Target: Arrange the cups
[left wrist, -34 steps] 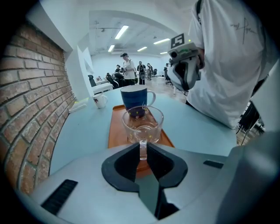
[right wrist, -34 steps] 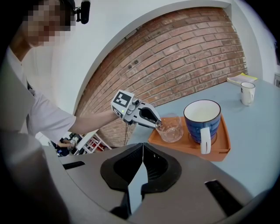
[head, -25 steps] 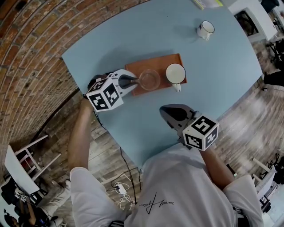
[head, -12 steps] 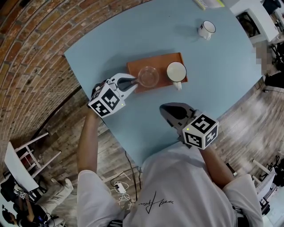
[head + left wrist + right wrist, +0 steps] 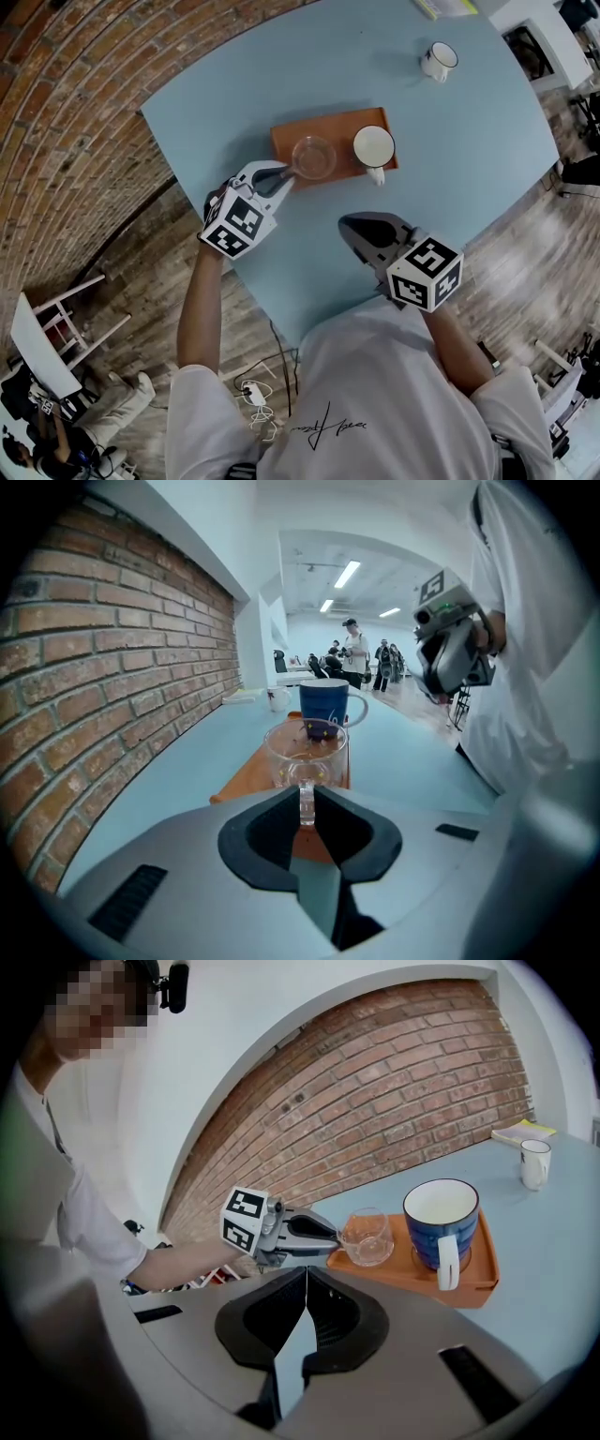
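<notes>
Glass handle, that's what the left gripper (image 5: 286, 174) is clamped on: its jaws pinch the little handle of the clear cup (image 5: 307, 752) from both sides. That cup is at the left end of the orange tray (image 5: 284, 141), upright, and as far as I can see it's got nothing in it, you look straight through to the tray. The right gripper (image 5: 305, 1302) has its jaws pressed together with nothing between them. It hangs over the table on the near side of the tray, well apart from it.

On the tray's right end stands a blue mug (image 5: 373, 148), white inside and empty, handle pointing toward the person. It's beside the clear cup, not touching. A small white mug (image 5: 437, 61) stands way off past the tray's far right corner on the pale blue table (image 5: 450, 178); can't see into that one well enough to say.
</notes>
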`<act>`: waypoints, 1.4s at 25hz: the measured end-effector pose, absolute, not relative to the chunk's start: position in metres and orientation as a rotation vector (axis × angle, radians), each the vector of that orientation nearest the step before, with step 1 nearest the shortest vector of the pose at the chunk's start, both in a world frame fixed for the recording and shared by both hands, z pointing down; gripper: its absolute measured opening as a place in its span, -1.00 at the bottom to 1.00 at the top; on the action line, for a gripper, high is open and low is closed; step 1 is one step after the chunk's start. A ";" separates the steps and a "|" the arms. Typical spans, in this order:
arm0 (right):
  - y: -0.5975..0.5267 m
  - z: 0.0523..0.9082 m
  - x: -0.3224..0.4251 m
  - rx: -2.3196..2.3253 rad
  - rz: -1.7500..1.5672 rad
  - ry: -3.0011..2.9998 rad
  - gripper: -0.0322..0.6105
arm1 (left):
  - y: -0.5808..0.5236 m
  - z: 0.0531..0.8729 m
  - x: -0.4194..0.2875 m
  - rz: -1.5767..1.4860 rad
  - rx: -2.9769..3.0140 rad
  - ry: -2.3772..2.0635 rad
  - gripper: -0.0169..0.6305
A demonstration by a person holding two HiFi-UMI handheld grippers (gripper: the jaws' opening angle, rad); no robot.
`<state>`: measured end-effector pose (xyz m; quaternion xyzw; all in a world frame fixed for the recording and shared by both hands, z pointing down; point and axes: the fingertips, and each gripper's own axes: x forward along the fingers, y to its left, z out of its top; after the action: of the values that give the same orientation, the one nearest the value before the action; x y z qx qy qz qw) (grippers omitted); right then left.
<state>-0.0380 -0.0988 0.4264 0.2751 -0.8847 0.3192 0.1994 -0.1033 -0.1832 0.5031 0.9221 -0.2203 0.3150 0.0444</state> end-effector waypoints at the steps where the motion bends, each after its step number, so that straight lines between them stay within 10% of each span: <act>1: -0.098 0.426 -0.038 0.768 0.892 -2.476 -0.83 | -0.182 0.503 -0.103 0.955 2.802 -0.693 -0.79; 35: -0.095 0.412 -0.030 0.746 0.876 -2.559 -0.83 | -0.166 0.504 -0.091 0.679 2.346 -1.351 -0.79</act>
<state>-0.0304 -0.0946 0.4118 0.2622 -0.8991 0.3080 0.1673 -0.0912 -0.1662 0.5044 0.8277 -0.4766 0.2397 0.1743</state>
